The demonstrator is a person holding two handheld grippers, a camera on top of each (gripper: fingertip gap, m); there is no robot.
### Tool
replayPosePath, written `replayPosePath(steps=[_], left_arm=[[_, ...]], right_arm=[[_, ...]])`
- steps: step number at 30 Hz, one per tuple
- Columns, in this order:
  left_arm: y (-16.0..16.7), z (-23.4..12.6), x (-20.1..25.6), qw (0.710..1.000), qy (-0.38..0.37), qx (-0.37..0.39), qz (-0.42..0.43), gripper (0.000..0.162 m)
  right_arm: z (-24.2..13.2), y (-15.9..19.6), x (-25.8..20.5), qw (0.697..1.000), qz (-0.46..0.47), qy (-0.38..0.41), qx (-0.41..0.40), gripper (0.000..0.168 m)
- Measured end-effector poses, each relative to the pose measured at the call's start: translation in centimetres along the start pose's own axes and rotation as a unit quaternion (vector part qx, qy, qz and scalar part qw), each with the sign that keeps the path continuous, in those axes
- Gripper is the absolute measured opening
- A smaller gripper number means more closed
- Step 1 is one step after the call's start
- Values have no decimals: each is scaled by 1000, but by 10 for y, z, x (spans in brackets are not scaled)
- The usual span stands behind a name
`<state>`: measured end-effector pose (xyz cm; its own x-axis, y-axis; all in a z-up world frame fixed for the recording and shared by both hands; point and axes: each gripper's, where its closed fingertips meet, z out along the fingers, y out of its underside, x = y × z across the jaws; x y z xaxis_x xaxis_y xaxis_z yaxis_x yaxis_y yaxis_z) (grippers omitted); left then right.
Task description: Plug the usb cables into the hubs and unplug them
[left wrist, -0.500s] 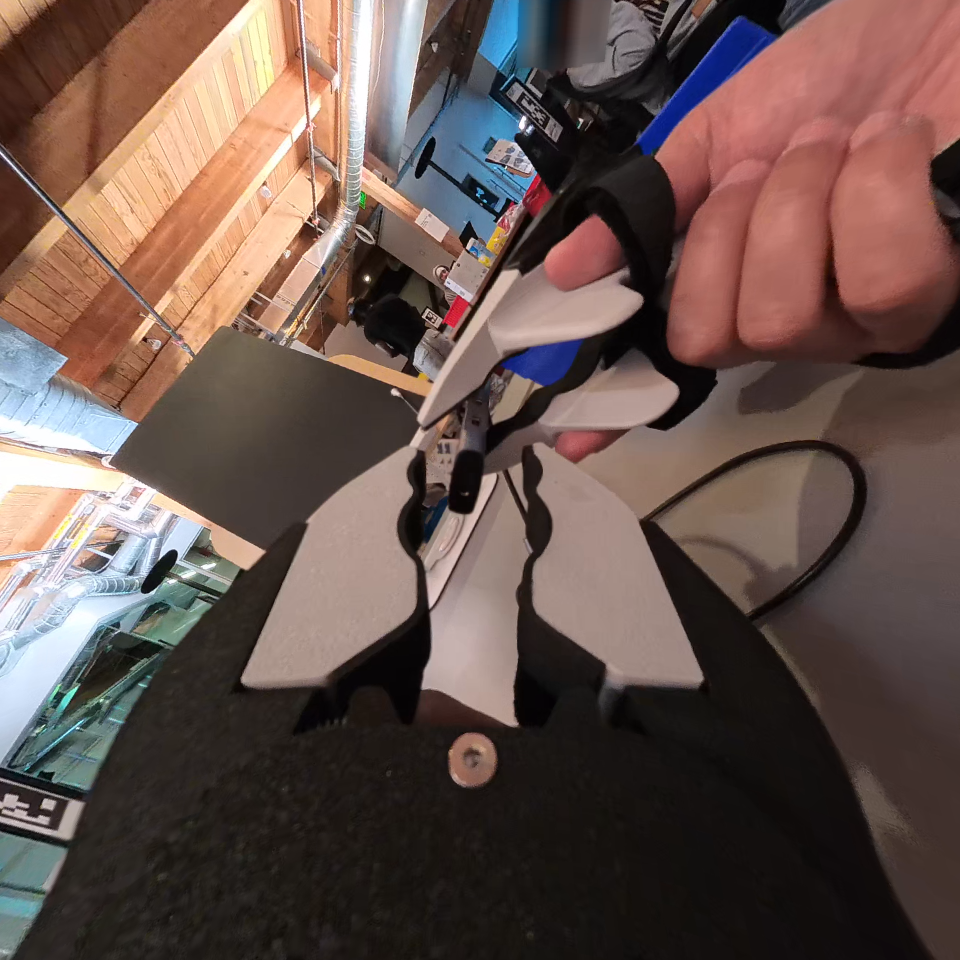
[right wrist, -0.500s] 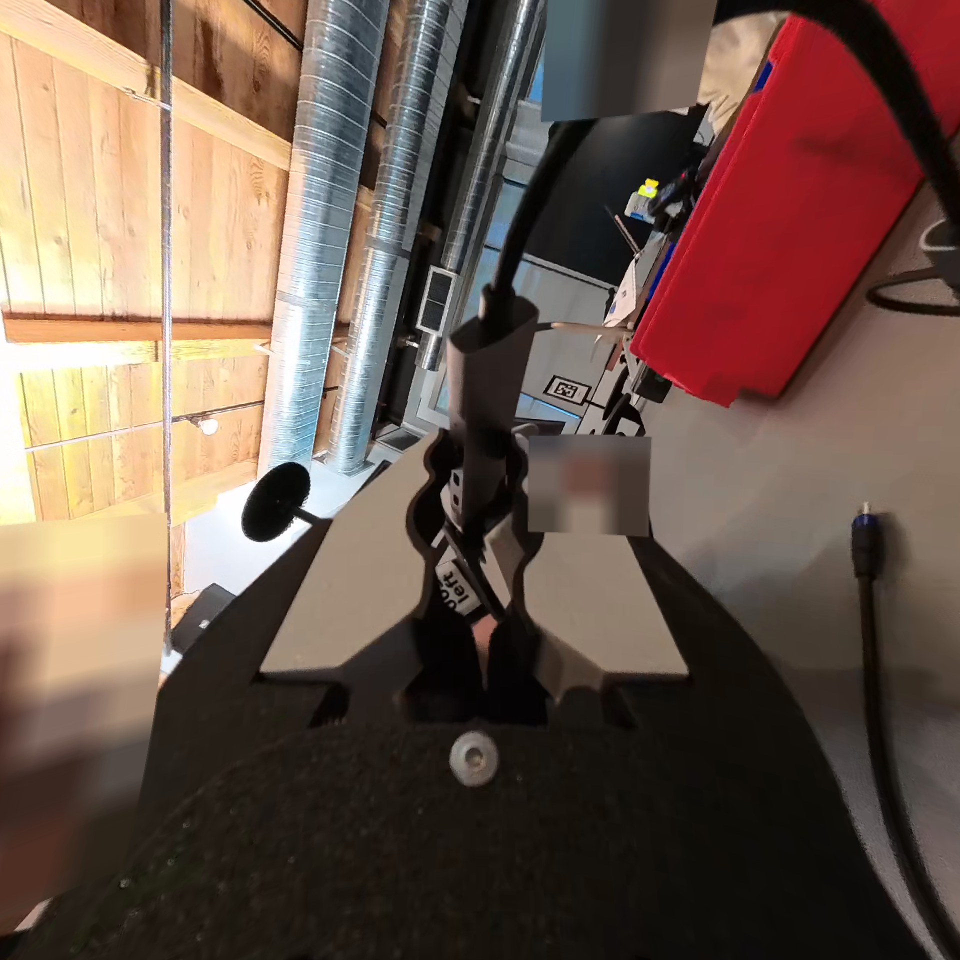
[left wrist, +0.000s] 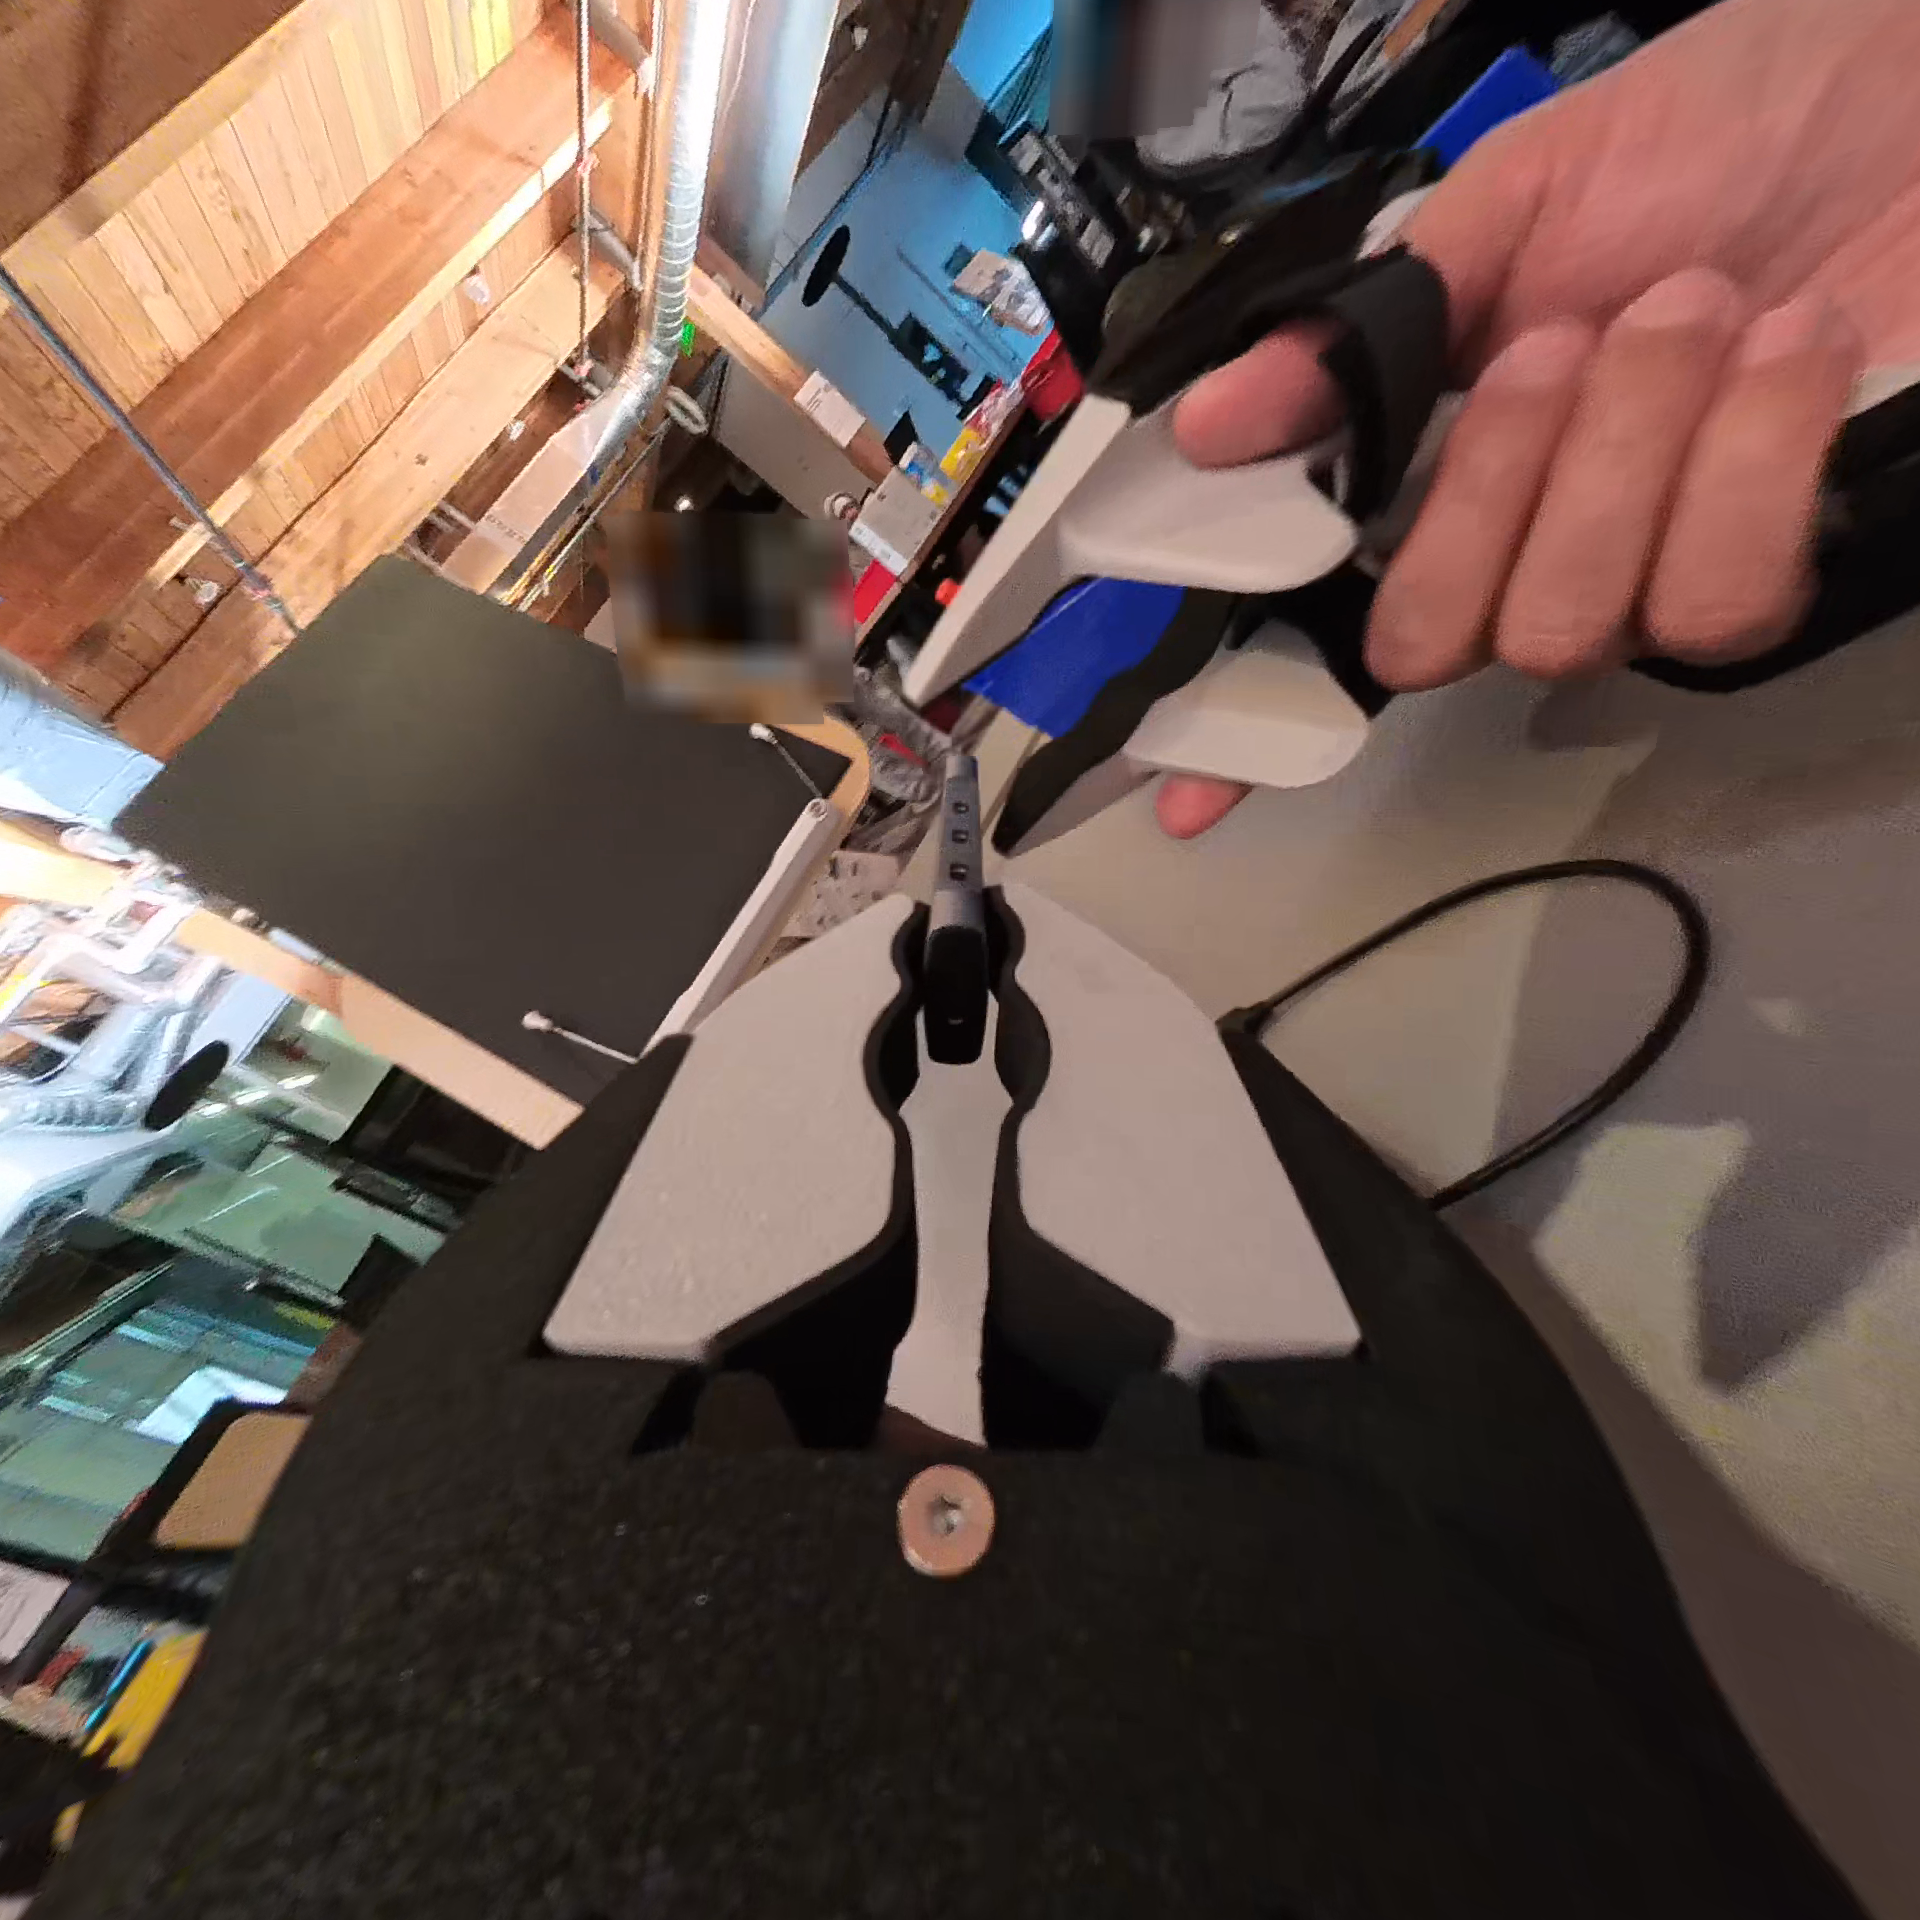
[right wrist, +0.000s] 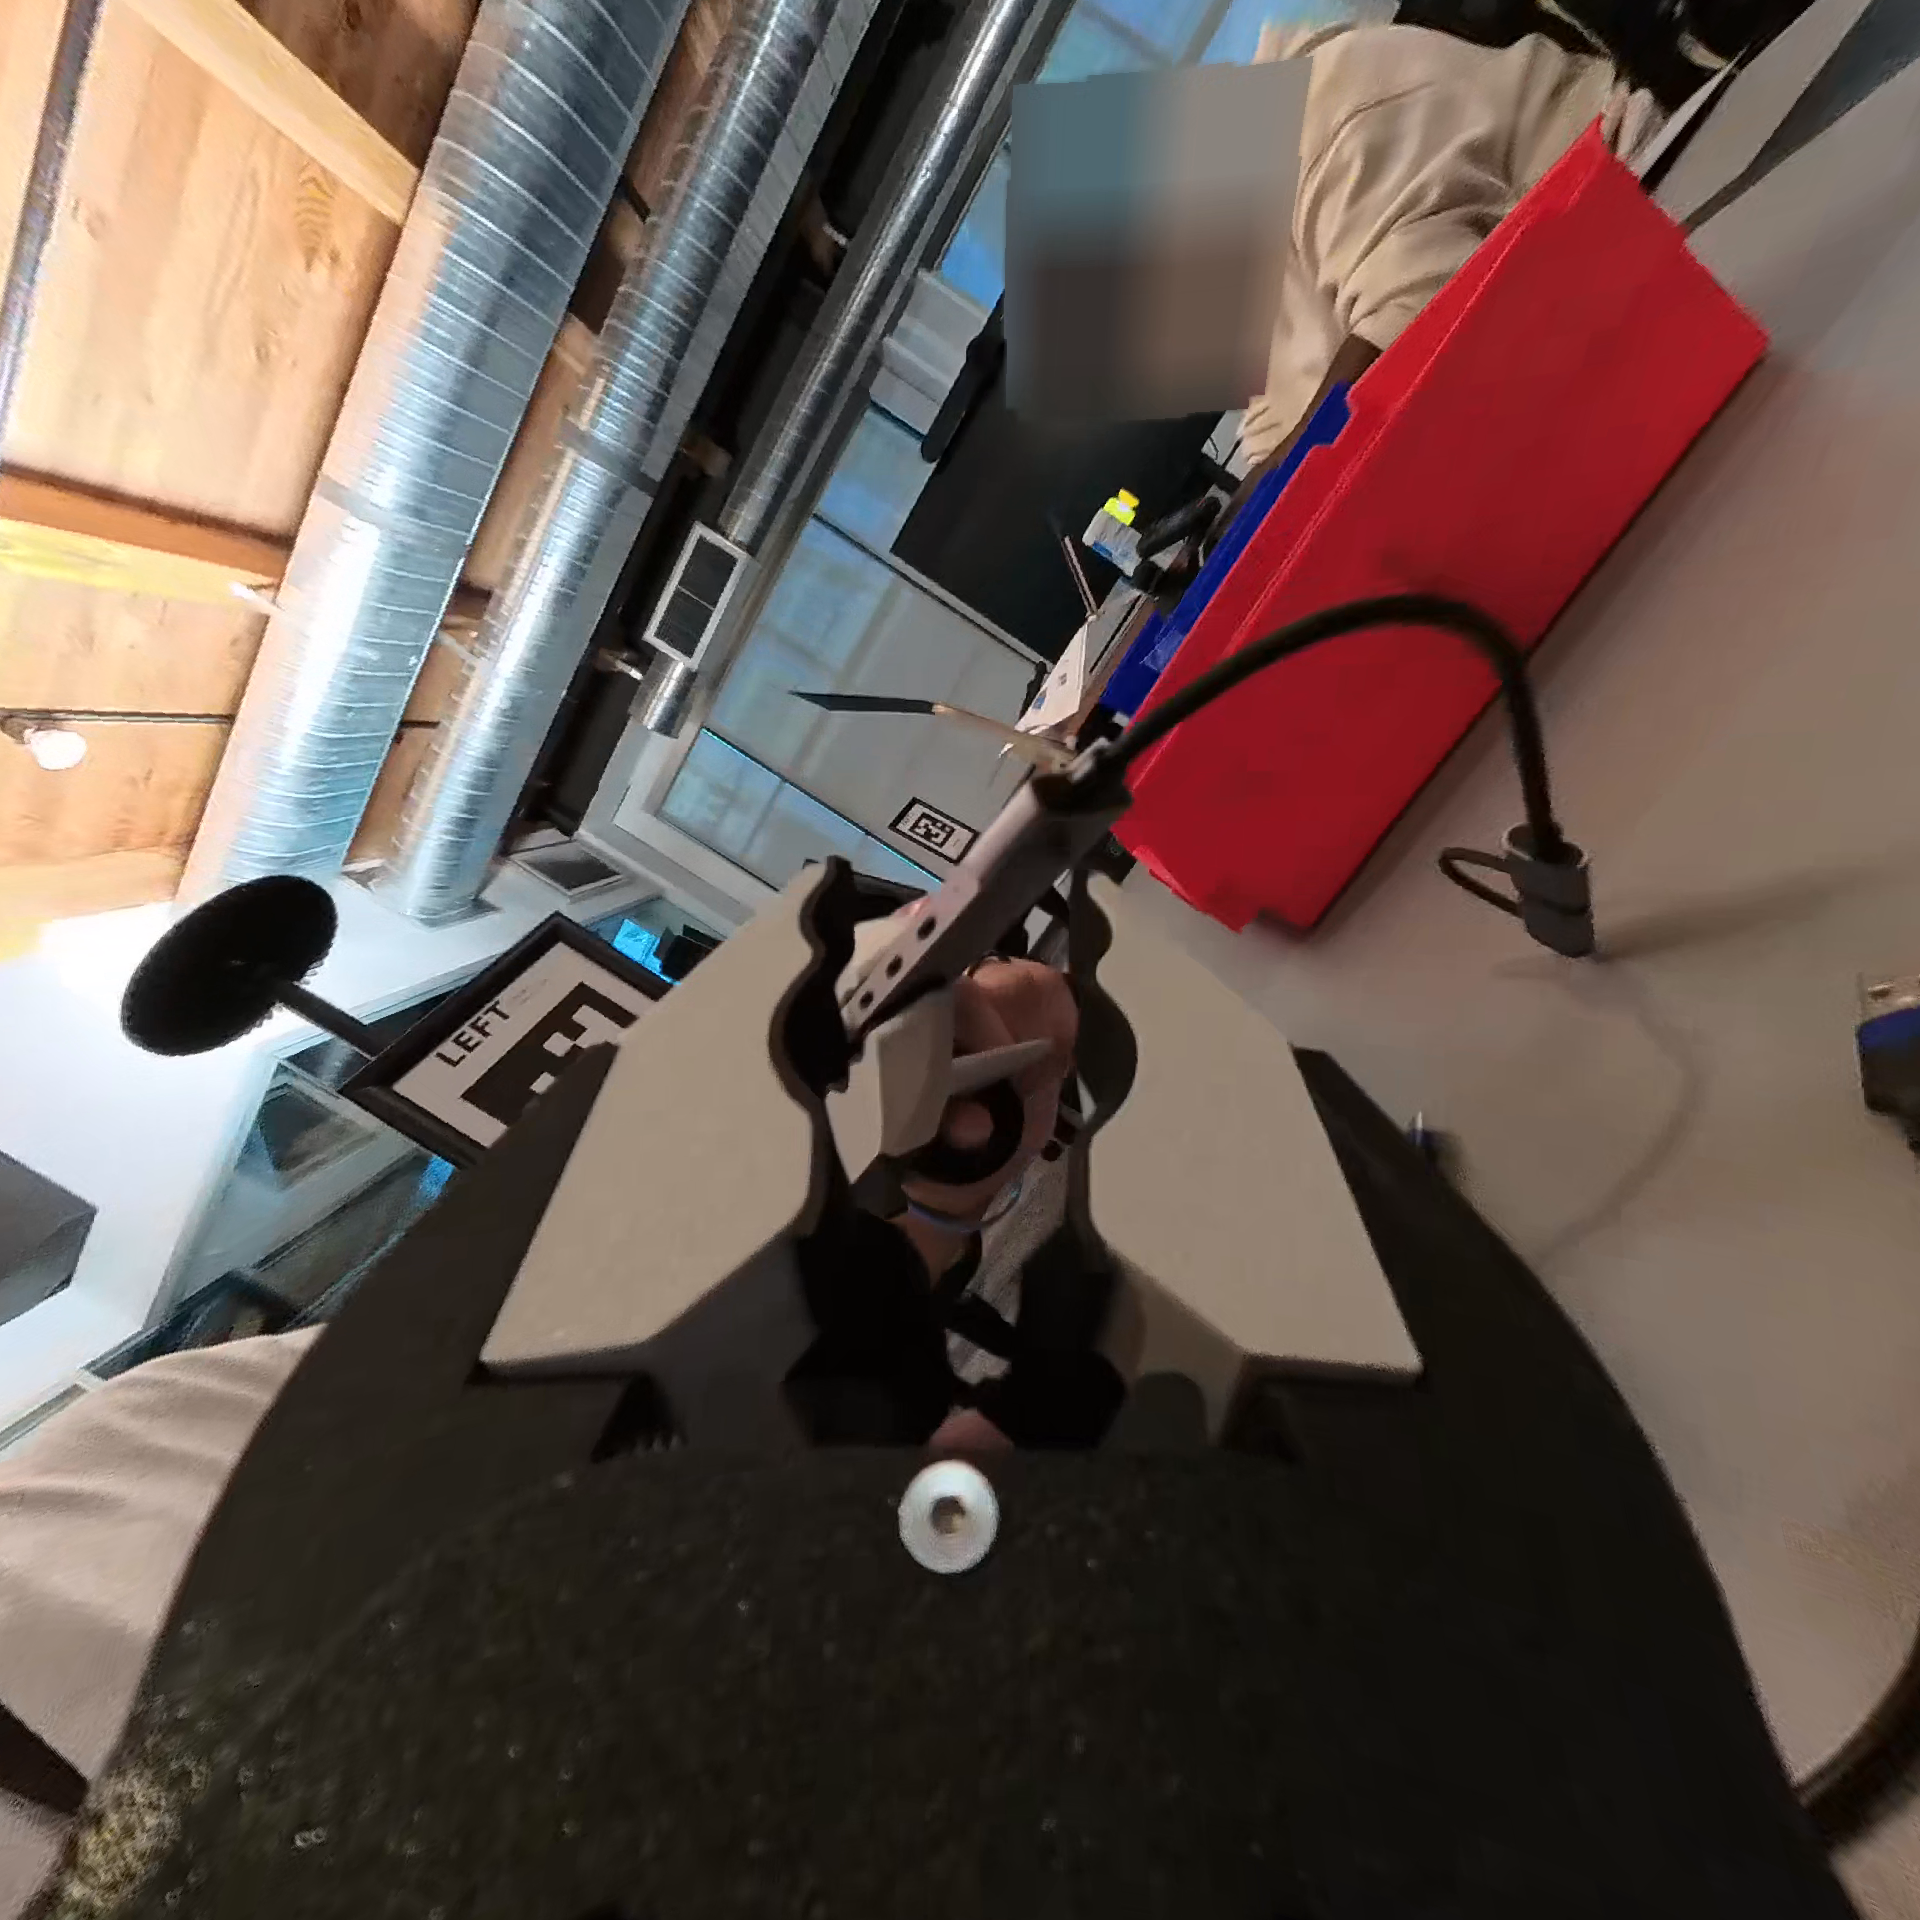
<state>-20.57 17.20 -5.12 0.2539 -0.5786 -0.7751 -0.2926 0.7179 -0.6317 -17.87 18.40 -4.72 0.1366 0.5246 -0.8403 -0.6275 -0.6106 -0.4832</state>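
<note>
Beside the red plastic bin (right wrist: pixel 1455 582), over the grey bench (right wrist: pixel 1662 1351): a slim dark-grey adapter stick with small side holes (left wrist: pixel 954 987) is gripped at its near end by the left claw (left wrist: pixel 951 935), clenched on its flat sides.

A thin black cable (right wrist: pixel 1351 613) runs from the stick's far end, arches toward the bin and drops to a plug on the bench in front of it.

The right claw (right wrist: pixel 951 914), carried by a bare hand (left wrist: pixel 1610 416), is released, jaws apart about the stick; contact cannot be told.

Stick judged light, rigid, smooth, apt to twist in a tip grip. Best taken mid-body across the flats, not by the limp cable.
</note>
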Motion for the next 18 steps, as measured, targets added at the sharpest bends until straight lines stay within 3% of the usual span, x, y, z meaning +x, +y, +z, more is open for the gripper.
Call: replayPosePath(steps=[3, 5, 18], left_arm=[[-9, 0, 6, 1000, 13, 19, -17, 9], [-13, 0, 5, 999, 10, 27, -34, 9], [-5, 0, 11, 999, 26, 12, -19, 9]], right_arm=[[0, 2, -3, 999, 34, -29, 2, 38], [0, 3, -1, 998, 44, -36, 4, 24], [1, 8, 11, 993, 110, -34, -5, 22]])
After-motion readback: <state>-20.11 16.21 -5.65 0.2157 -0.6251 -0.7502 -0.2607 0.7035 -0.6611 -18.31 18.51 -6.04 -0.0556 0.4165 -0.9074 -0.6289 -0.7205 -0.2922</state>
